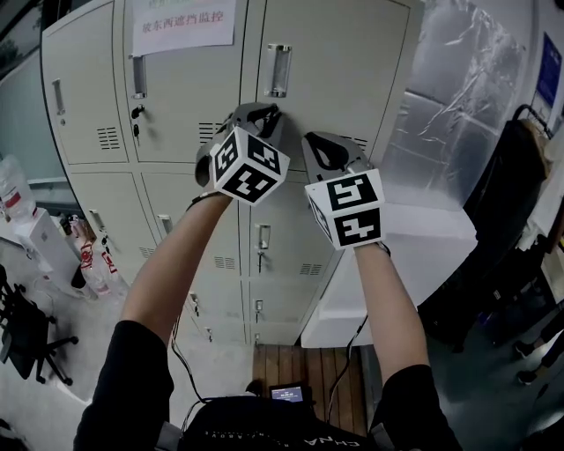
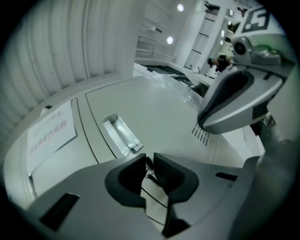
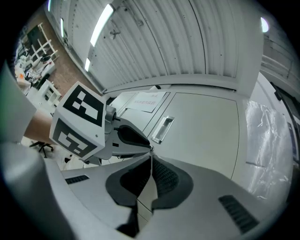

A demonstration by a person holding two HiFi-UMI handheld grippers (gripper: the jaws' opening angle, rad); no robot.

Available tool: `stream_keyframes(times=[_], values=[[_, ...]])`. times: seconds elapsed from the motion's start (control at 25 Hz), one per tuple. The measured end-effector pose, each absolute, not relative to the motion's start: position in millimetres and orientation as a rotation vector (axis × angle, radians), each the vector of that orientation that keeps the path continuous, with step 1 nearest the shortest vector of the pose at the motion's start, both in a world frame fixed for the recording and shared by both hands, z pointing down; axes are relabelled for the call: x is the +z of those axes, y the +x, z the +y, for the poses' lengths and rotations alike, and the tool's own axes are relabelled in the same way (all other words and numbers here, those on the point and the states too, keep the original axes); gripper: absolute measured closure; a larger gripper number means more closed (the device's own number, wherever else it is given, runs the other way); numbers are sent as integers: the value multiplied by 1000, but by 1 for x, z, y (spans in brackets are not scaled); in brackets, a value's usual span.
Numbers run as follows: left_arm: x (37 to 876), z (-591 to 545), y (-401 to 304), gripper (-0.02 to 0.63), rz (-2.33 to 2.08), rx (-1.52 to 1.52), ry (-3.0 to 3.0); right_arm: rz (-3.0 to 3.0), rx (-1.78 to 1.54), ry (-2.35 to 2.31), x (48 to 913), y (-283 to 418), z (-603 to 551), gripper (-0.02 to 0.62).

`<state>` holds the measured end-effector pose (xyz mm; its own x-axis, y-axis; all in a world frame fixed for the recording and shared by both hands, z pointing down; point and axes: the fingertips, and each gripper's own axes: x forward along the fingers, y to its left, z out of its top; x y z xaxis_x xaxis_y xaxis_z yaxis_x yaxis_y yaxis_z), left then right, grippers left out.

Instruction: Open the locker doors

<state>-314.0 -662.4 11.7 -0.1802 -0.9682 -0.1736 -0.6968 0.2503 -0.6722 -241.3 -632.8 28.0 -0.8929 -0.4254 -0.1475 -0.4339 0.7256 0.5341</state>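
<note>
left tool (image 1: 267,113) clenched on locker key (image 2: 150,172) | recessed handle (image 1: 278,70) just above, long axis vertical | right tool (image 3: 151,152) clenched empty, alongside

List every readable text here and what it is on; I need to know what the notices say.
"放东西遮挡监控", as best it reads: lower line of the paper notice on the upper locker door; its upper line is too faint.
Blue sign at the head view's right edge: too small to read.
Print on the person's shirt: too small to read.
</note>
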Motion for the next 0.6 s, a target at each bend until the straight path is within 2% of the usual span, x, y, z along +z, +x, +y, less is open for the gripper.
stream_keyframes(times=[0.28,0.6], values=[[21,-665,-310,543,1579,-1201,-1222,2901,902,-729,25,-245,-637,563],[29,-665,-311,541,1152,-1598,-907,2897,942,-731,18,-253,-635,563]])
